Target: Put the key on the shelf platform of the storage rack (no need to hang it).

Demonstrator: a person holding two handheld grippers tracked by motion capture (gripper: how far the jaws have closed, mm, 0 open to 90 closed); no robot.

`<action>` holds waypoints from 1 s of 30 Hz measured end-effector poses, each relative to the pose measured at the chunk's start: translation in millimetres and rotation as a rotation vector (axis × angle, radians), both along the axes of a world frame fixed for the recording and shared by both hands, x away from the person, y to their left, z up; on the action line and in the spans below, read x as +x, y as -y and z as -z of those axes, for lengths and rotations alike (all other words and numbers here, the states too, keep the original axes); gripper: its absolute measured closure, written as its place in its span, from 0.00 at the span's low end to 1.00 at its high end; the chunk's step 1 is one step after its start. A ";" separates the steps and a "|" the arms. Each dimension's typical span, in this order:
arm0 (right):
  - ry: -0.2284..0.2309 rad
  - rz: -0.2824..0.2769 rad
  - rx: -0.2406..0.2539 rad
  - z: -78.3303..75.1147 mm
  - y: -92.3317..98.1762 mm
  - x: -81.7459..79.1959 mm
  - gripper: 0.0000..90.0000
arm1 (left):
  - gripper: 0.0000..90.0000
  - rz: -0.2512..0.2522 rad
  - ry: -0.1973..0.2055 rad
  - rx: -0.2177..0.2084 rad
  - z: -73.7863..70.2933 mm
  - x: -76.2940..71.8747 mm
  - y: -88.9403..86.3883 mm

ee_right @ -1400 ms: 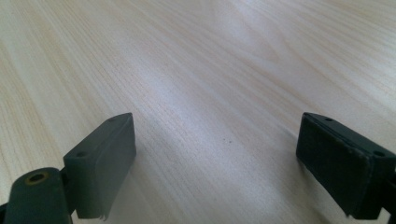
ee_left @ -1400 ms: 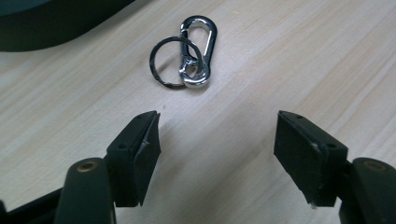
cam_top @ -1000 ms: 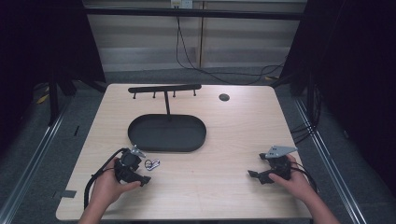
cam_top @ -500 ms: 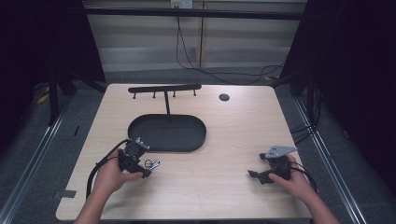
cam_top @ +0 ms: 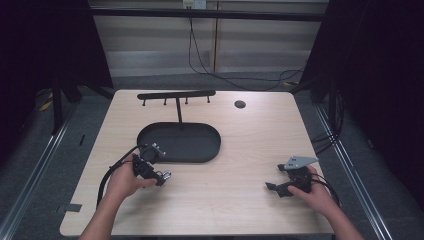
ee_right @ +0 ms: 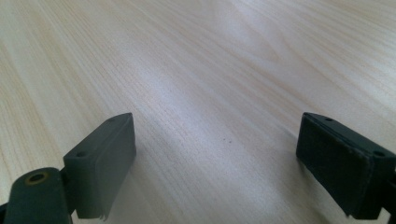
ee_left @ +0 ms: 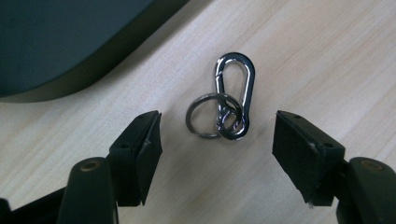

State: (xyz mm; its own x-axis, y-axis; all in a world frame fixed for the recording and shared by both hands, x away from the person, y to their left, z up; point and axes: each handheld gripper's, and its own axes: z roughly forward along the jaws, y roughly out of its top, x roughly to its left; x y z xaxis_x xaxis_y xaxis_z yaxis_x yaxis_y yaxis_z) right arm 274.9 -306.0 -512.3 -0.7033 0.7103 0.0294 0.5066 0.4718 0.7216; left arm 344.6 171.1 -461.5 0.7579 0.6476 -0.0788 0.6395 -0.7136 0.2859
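L gripper (ee_left: 217, 140) is wide open w/ nothing held; clip (ee_left: 233, 95) & ring (ee_left: 205, 115) lie flat on table (cam_top: 240, 200), just near of tray (cam_top: 200, 145). A squeeze could slide them away.

keyring (ee_left: 224, 100) on table (cam_top: 240, 205), beside tray (cam_top: 200, 145)
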 end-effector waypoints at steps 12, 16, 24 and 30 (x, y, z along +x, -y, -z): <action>-0.001 0.001 0.000 0.0 0.0 -0.1 0.13 | 0.38 0.019 -0.014 0.023 -0.8 9.1 10.6; 0.000 0.000 0.000 0.0 0.0 0.0 0.13 | 0.39 0.017 -0.020 0.029 -0.5 11.2 11.6; 0.000 0.000 0.000 0.0 0.0 0.0 0.13 | 0.41 0.017 -0.030 0.037 3.7 13.2 15.3; 0.000 0.000 0.000 0.0 0.0 0.0 0.13 | 0.43 0.031 -0.033 0.047 4.9 15.0 20.4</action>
